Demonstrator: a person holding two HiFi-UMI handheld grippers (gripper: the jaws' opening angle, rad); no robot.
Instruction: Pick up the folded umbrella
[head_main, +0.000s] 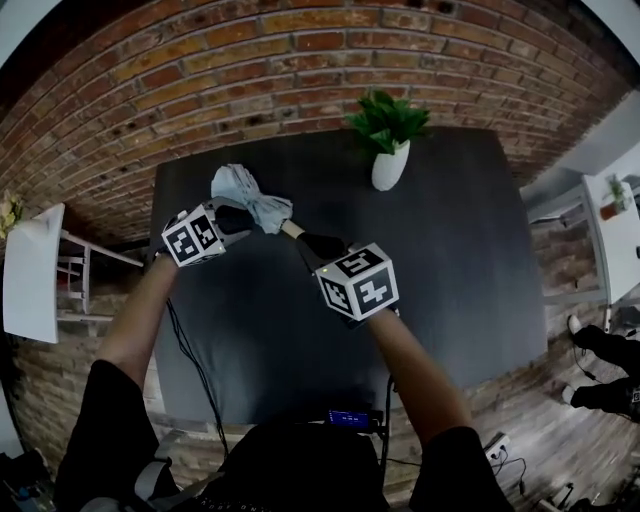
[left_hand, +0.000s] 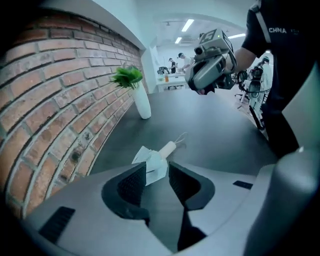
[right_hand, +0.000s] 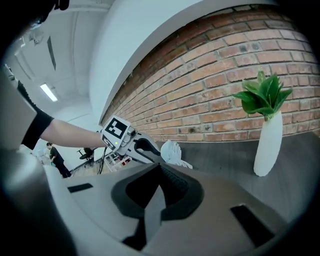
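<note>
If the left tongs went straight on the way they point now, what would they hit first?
The folded umbrella: its pale canopy lies on the table just ahead of the open left tongs, in line with their gap, though depth is unclear.

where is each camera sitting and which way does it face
Head view: on the person's head, looking steeply down at the black table and folded umbrella; both forearms, left tool and right tool show.
Left gripper view: on the left tool, looking along its parted jaws at the umbrella and white vase; right tool and the person's torso show.
Right gripper view: on the right tool, looking along its closed jaws toward the brick wall; left tool and forearm show.
Shared: all three see the umbrella and vase.
</note>
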